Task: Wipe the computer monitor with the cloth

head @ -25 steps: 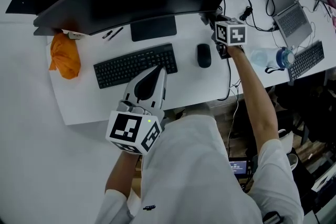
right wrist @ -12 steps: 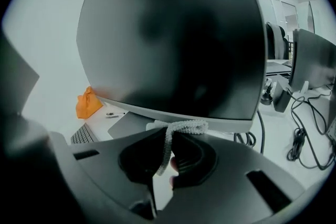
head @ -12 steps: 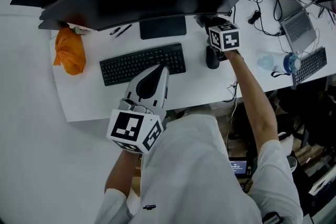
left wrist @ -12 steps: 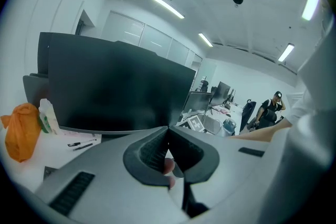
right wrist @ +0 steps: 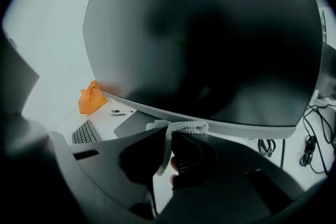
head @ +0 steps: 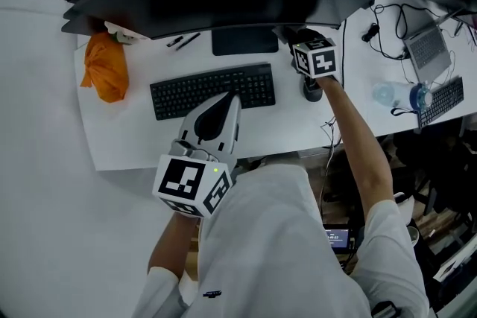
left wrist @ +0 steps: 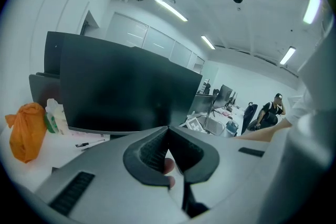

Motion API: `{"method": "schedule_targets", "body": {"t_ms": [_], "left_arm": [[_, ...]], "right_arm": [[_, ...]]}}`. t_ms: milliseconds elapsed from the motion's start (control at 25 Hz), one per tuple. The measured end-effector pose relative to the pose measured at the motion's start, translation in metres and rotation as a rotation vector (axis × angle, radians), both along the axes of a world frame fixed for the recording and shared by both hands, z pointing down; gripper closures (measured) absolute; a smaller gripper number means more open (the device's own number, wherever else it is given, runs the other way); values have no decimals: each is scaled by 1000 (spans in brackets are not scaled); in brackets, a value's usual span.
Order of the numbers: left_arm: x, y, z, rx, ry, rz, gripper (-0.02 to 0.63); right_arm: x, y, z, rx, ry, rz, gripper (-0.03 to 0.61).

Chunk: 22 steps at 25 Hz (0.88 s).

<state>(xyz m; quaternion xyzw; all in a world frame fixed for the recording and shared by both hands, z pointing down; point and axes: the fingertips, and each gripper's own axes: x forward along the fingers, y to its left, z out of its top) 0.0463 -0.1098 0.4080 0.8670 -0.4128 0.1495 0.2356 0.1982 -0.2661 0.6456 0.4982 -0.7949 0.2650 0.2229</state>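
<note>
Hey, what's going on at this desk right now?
A person stands at a white desk with a hand-held gripper in each hand. The right gripper is shut on a pale knitted cloth and holds it up by the lower edge of the dark monitor. The left gripper is shut and empty, held back near the desk's front edge by the keyboard. An orange bundle lies at the desk's left end.

The monitor [right wrist: 210,34] screen is dark and glossy, with soft reflections. The cloth [right wrist: 170,136] in the right tool [right wrist: 167,132] is pale, with a nubbly knitted weave. That tool and the left tool [left wrist: 169,131] are smooth matt grey plastic with ribbed dark pads [left wrist: 152,150]. The desk [head: 119,138] is smooth matt white, and the keyboard [head: 212,89] is matt black plastic.
</note>
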Motion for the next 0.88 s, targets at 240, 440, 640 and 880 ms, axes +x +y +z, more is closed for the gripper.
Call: {"method": "schedule_targets", "body": {"t_ms": [240,440,640,880], "left_arm": [[-28,-2,0,-1,8,-20,600],[-51,-1,0,-2,14,-45,600],[-77,-1,-1,2,17,-74,600],[-103,-1,1,-1,19,-110,600]], "right_arm": [[-33,-4,-1,0,9,-29,554],[-57,-6,-3,19,30,-38,554],[-85,-10,-5,31,32,-52,554],[-115,-15,-7,45,30,-53,554]]}}
